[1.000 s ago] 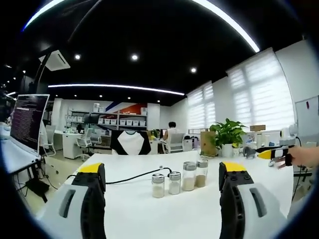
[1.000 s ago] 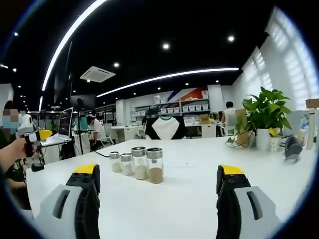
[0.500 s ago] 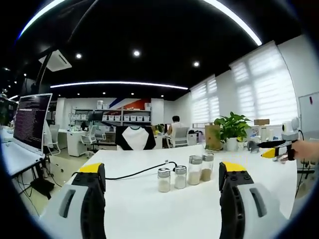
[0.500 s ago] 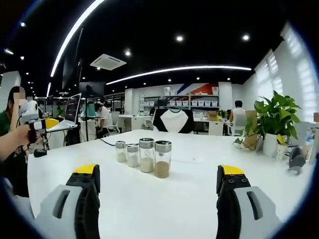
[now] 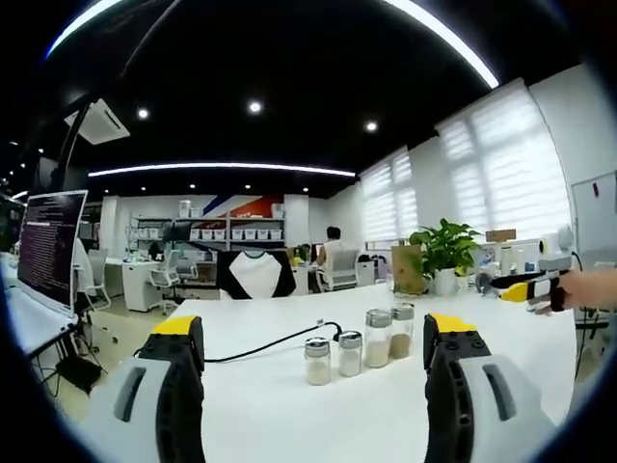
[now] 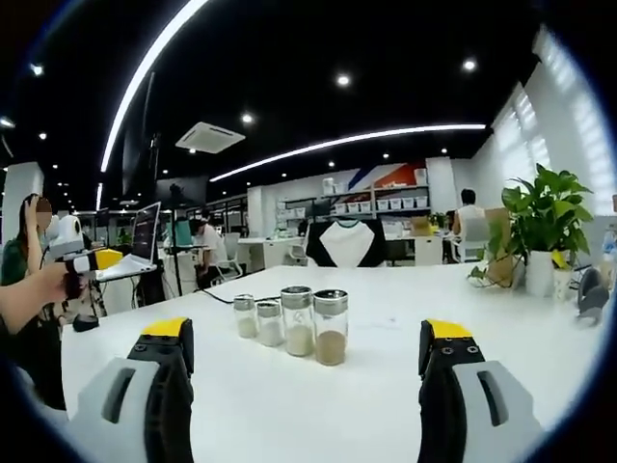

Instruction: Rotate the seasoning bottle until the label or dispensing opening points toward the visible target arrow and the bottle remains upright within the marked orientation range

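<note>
Bright ceiling strips (image 5: 453, 43), window (image 5: 501, 174) glare, fisheye-bent edges.

In the right gripper view the four bottles (image 6: 289, 328) now sit nearer and larger between the jaws than a second ago, as the camera comes closer over the table (image 6: 386, 386). In the left gripper view the other gripper (image 5: 525, 286) stays at the right edge, slightly shifted
</note>
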`<state>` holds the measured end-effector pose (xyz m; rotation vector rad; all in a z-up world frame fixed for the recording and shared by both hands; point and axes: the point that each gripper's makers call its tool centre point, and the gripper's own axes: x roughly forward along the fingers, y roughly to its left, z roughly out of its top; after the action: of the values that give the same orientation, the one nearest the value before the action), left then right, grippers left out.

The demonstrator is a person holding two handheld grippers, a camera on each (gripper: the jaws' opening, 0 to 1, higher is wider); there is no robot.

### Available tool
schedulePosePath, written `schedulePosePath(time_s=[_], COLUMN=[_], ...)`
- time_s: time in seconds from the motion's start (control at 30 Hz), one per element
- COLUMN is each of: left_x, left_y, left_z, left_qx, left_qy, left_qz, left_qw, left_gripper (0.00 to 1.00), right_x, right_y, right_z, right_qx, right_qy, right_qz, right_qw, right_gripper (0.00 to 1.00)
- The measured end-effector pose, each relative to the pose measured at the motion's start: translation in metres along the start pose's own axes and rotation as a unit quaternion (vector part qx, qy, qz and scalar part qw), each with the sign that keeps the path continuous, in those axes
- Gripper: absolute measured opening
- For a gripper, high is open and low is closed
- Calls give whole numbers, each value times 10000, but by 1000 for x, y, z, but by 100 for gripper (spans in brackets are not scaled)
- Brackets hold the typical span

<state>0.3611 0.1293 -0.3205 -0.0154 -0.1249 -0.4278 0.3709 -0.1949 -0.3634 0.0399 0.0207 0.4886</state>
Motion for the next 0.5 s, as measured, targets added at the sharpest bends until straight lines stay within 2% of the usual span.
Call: schedulePosePath(time_s=[0.03, 0.07, 0.13, 0.23, 0.3, 0.33, 0.5], left_x=[-1, -2, -5, -8, -9, -9, -15], left_y=[-7, -10, -5, -1, 3, 5, 12], left_z=[-3, -5, -7, -10, -15, -17, -21], left_qx=[-240, -395, -375, -296, -240, -224, -195], left_qy=[14, 57, 24, 79, 163, 188, 219], left_qz=[-218, -303, -213, -133, -114, -110, -80], left_qw=[9995, 9987, 9991, 9994, 9995, 9995, 9995], left_gripper=[100, 100, 100, 100, 100, 100, 100], right_x=[1, 2, 5, 12, 15, 17, 24], right_y=[0, 0, 2, 3, -1, -2, -13], right_z=[1, 2, 5, 2, -5, -5, 4], right_qx=[-41, -75, -35, 48, -124, -153, -52], right_qy=[-10, -18, -128, -105, 114, 121, -70], right_qz=[-2, 3, 52, 23, -128, -153, -278], right_qw=[10000, 10000, 9999, 9999, 9998, 9997, 9996], right_gripper=[100, 100, 100, 96, 92, 89, 82])
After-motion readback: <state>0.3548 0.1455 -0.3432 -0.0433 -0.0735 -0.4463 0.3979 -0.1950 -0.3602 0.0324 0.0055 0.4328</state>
